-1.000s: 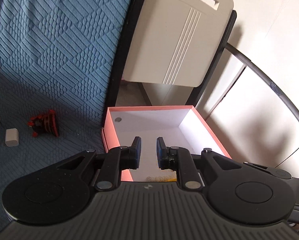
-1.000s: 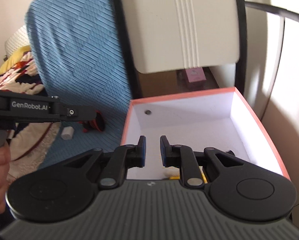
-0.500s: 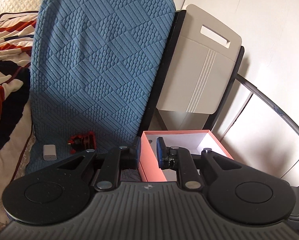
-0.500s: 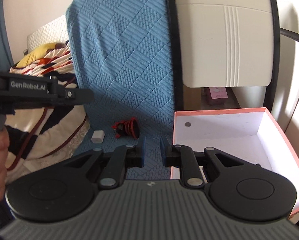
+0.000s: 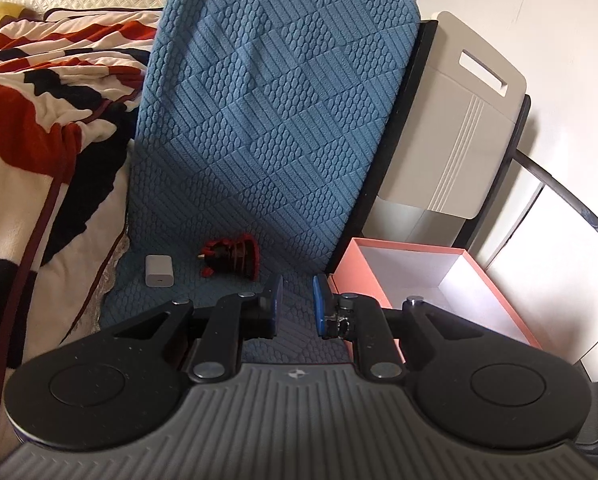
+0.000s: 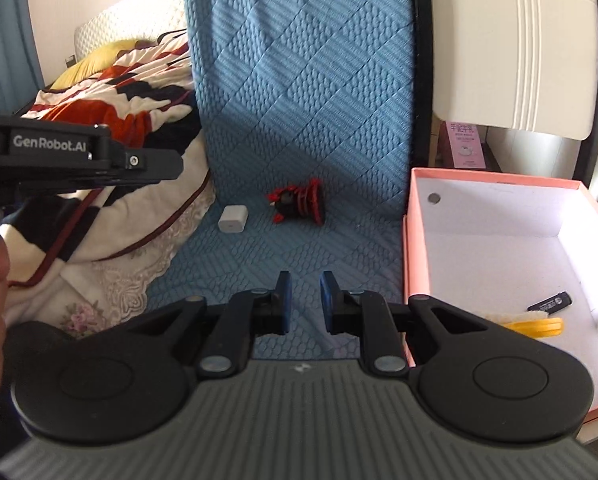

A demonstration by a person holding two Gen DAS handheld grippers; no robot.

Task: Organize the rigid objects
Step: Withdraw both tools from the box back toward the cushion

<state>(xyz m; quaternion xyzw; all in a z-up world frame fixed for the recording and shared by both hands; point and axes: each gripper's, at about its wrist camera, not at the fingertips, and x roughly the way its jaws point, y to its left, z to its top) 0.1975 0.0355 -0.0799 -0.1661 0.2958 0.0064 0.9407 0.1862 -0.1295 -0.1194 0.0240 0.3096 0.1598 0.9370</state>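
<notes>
A red and black toy [image 5: 231,258] [image 6: 299,201] and a small white charger block [image 5: 159,271] [image 6: 232,219] lie on the blue quilted mat [image 5: 267,128] [image 6: 299,120]. A pink box with a white inside [image 5: 379,258] [image 6: 495,178] stands right of the mat; it holds a black stick [image 6: 550,302] and a yellow item [image 6: 535,326]. My left gripper [image 5: 297,304] is open and empty, over the mat beside the box's left wall. My right gripper [image 6: 305,300] is open and empty, over the mat in front of the toy.
A red, white and black patterned blanket [image 5: 39,120] [image 6: 111,92] lies left of the mat. A beige panel with a handle slot [image 5: 459,132] [image 6: 515,48] leans behind the box. The left gripper's body [image 6: 75,156] and a hand show at the left of the right wrist view.
Both grippers have pulled back from over the box and swung left over the mat. The toy and charger now sit nearer the middle of both views. Both jaws stay open.
</notes>
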